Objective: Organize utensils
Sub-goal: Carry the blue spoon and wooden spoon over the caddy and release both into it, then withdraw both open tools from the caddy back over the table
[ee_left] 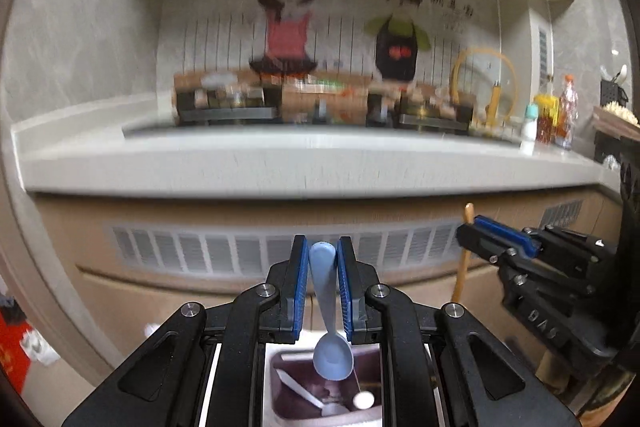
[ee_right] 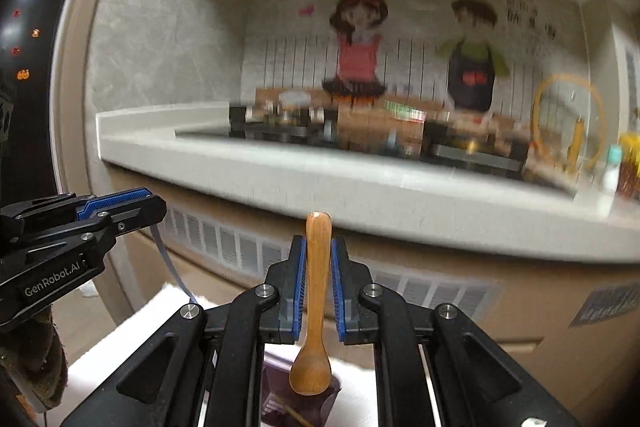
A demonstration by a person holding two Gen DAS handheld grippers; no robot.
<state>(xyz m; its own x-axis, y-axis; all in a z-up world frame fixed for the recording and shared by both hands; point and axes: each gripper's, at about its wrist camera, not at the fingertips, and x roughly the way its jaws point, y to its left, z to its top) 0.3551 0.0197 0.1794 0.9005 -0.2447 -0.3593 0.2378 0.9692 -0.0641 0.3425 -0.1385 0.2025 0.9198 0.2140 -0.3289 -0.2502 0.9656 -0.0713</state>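
Both claws loaded, bowls down.
Left claw (ee_left: 323,281) pinches blue spoon (ee_left: 329,311); right claw (ee_right: 319,287) pinches wooden spoon (ee_right: 315,307); purple bin (ee_left: 280,393) at 6 o'clock.

A pale stone countertop (ee_left: 304,163) spans the view, its beige cabinet front carrying a slatted vent (ee_left: 224,251) at 6 o'clock. A cartoon wall mural (ee_left: 340,23) of two figures fills 12 o'clock. At 3 o'clock stand seasoning bottles (ee_left: 556,115) beside an upright glass pot lid (ee_left: 484,87). A black stove (ee_right: 360,135) sits blurred mid-counter.
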